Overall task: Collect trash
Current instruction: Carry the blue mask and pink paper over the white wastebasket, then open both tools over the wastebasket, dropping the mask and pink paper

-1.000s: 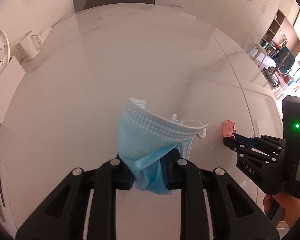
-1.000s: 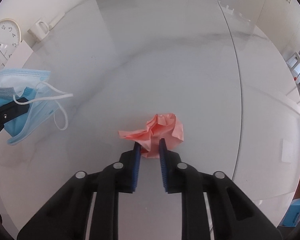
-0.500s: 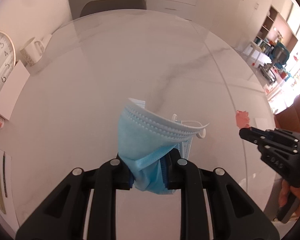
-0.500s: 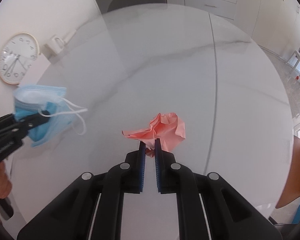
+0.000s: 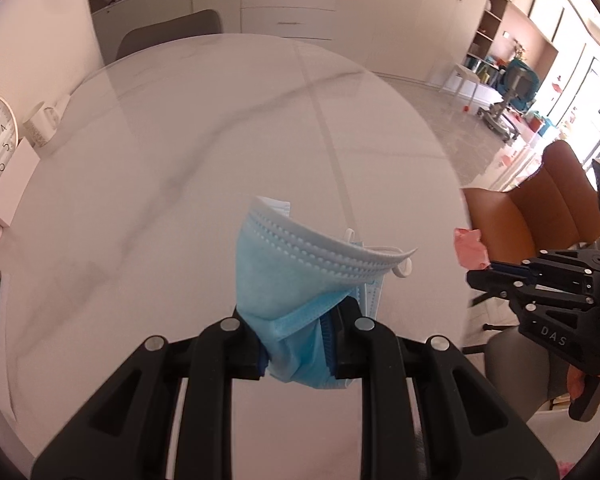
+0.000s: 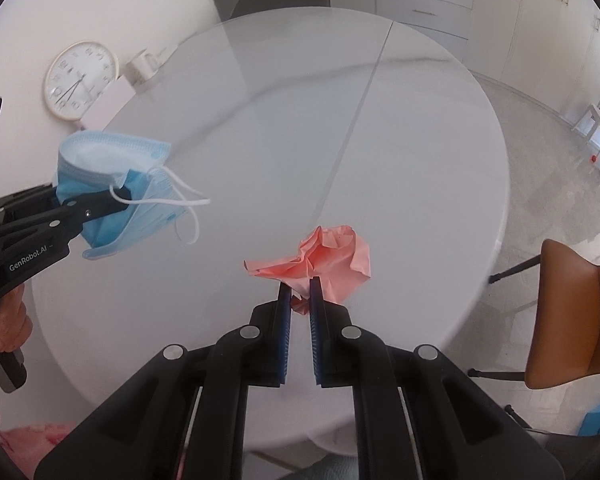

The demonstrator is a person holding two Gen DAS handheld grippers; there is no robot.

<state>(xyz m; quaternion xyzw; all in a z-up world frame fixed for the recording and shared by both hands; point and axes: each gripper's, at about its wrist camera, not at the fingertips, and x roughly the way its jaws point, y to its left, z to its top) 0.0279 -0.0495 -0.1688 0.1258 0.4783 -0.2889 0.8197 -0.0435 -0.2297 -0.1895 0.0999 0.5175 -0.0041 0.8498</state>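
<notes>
Aloft, blue face mask [image 5: 300, 280] and pink paper wad [image 6: 324, 260].

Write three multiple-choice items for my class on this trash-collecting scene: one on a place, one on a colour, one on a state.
1. Where does the wall clock stand?
A. At the table's left edge
B. On the brown chair
C. On the cabinet drawers

2. What colour is the crumpled paper?
A. Green
B. Pink
C. Black

3. What is the state of the left claw?
A. Open, holding nothing
B. Shut on the face mask
C. Shut on a mug

Answers:
1 A: the clock sits beside the white table, at its left rim.
2 B: the paper in the right claw is pink.
3 B: its blue pads clamp the mask's lower part.
</notes>
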